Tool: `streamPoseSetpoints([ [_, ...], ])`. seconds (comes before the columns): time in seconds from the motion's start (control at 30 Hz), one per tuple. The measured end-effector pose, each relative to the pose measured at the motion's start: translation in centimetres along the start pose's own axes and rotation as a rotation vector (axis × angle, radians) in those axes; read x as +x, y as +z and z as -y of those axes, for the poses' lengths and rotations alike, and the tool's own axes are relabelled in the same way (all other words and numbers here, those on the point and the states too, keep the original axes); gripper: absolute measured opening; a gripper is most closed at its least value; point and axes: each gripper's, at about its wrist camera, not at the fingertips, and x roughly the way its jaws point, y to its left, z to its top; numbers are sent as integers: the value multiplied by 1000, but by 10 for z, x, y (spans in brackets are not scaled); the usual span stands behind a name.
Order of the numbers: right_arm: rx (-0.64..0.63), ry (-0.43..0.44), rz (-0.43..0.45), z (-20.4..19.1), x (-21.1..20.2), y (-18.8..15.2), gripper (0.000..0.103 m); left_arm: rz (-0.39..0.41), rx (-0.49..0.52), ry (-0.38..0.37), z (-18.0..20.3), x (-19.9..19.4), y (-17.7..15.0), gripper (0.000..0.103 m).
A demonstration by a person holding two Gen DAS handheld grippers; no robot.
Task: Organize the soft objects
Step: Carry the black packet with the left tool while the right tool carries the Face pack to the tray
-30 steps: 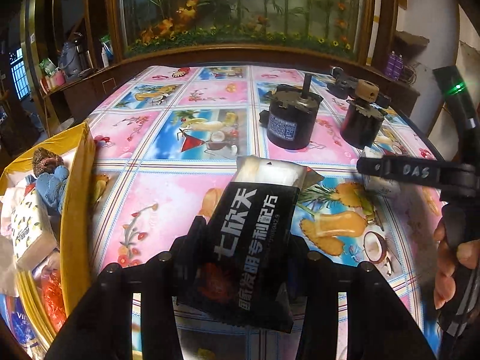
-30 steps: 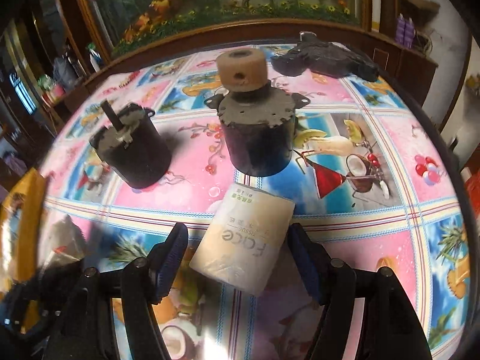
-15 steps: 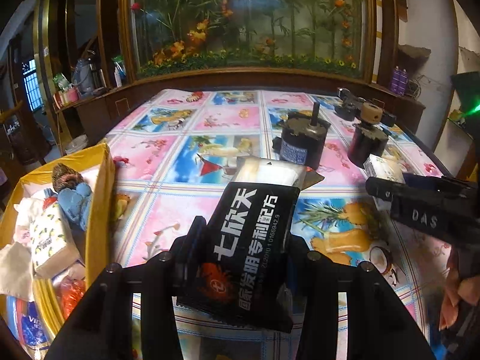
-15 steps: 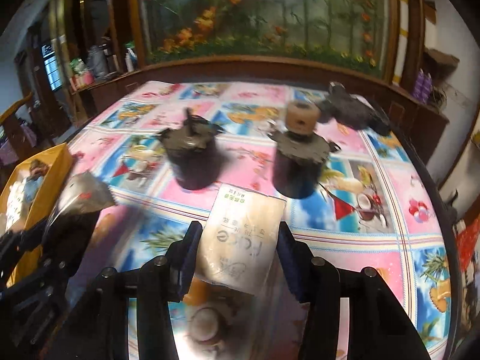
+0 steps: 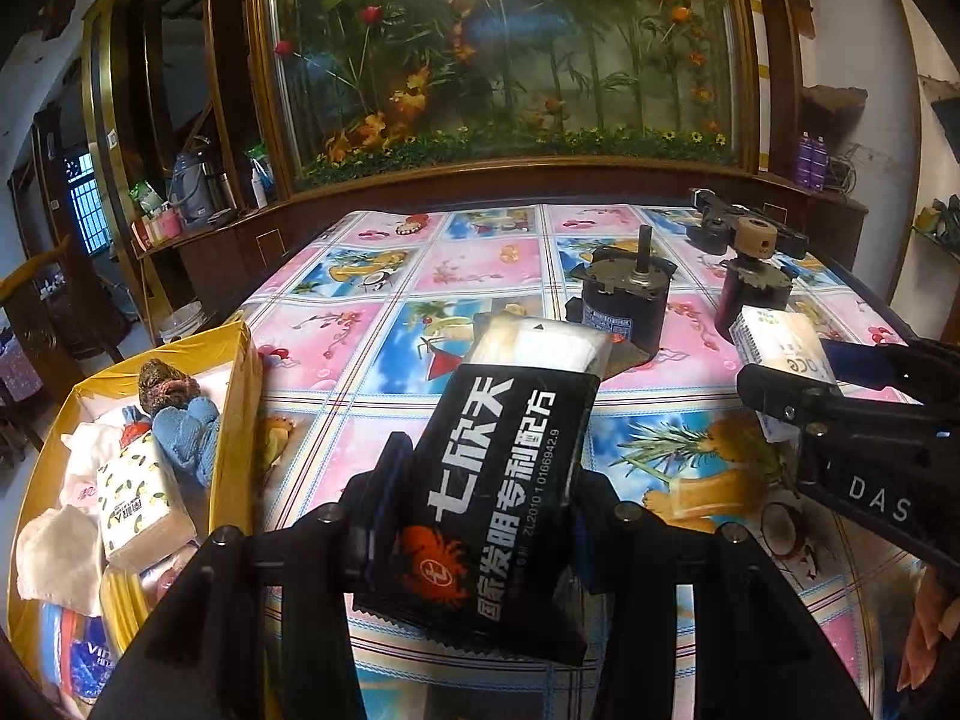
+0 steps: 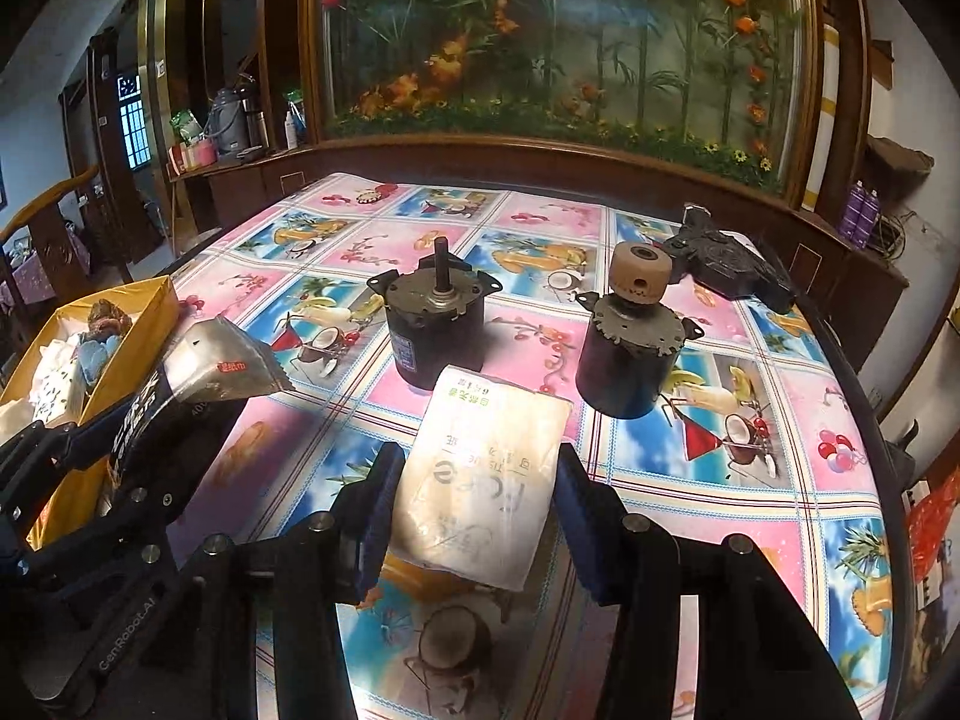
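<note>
Left gripper (image 5: 480,516) clamped on black sachet pack (image 5: 498,486) with white Chinese print; pack lifted off tablecloth (image 5: 384,312), silver top end pointing away from camera. Same pack seen from right wrist view (image 6: 180,384), hanging just beside yellow box (image 6: 141,324).

Right gripper (image 6: 474,504) closed on white tissue pack (image 6: 480,474), both pads touching its sides, pack raised above cloth. From left wrist view, same tissue pack (image 5: 780,348) held to right of black pack, apart from it.

Yellow box at left table edge, open top, holding soft items: blue knitted piece (image 5: 186,432), brown knitted piece (image 5: 162,384), lemon-print tissue pack (image 5: 135,492), white cloths (image 5: 60,552). Contents crowded; lower items partly hidden.

Hard items standing on cloth beyond both grippers: black motor with bare shaft (image 6: 435,324), upright; second black motor with tan pulley on top (image 6: 636,348), upright, to its right, well apart. Dark flat part (image 6: 726,264) at far right corner. Both motors directly ahead of right gripper, none touching held packs.

Planted glass display (image 5: 498,48) behind table.
</note>
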Motion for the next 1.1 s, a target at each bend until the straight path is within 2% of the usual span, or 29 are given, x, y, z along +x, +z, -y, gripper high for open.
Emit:
streamPoseSetpoints([
  [1.1,-86,-108,67,-12,-15,-1,53,39,-12,33,-5,-6,1,44],
])
